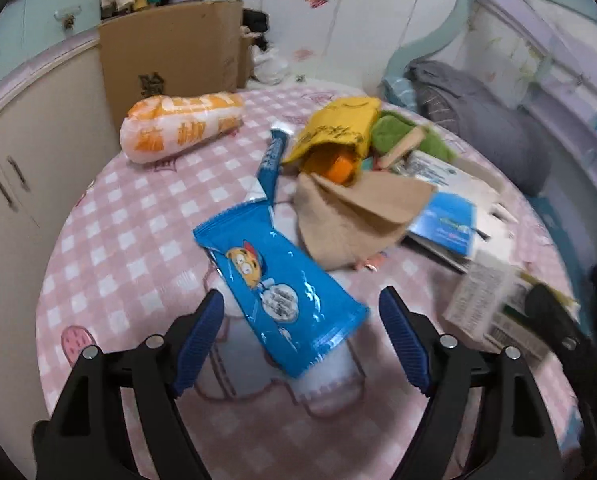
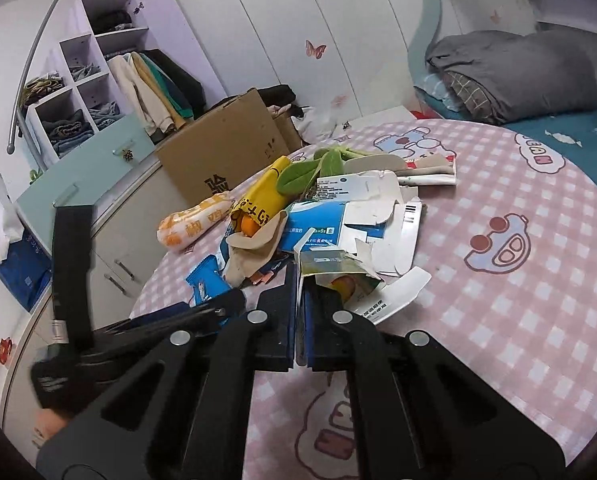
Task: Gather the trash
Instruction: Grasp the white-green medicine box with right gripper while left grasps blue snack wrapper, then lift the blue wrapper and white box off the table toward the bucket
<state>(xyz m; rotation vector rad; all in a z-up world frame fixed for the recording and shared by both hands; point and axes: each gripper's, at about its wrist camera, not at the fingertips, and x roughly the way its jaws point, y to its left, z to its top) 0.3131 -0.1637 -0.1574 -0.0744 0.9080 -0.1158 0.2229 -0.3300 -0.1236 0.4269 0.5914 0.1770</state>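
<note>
Where the pink-checked tabletop (image 1: 138,216) curves toward the near edge, a blue snack wrapper (image 1: 276,280) with a cartoon tiger lies flat and slanted, its lower end between the two blue-padded fingers (image 1: 200,340) of the left gripper (image 1: 302,338). Those fingers stand wide apart on either side of the wrapper and touch nothing. Just beyond it a narrower blue wrapper (image 1: 269,164) points toward a yellow bag (image 1: 338,128) with something orange in its mouth, and a tan piece of paper (image 1: 354,216) sags below that bag. To the right lie torn blue-and-white cardboard packaging (image 1: 446,216) and a printed carton (image 1: 494,304); a green cloth (image 1: 398,132) shows behind the yellow bag. Farther left, apart from the heap, an orange-and-white plastic packet (image 1: 178,128) rests near the tabletop's far edge, in front of a brown cardboard box (image 1: 170,52).

In the right wrist view the right gripper (image 2: 300,272) has its fingers (image 2: 286,312) pressed together, pinching the edge of a torn greenish carton piece (image 2: 338,266) at the near side of the heap. The white torn cardboard (image 2: 382,220) spreads behind it, with the yellow bag (image 2: 258,200) and the orange-and-white packet (image 2: 194,220) to the left. The left gripper's dark body (image 2: 72,272) appears blurred at the left. Beyond the tabletop stand white wardrobe doors with butterfly stickers (image 2: 316,50), open shelves of folded clothes (image 2: 78,92), and a bed with a grey folded quilt (image 2: 518,76).
</note>
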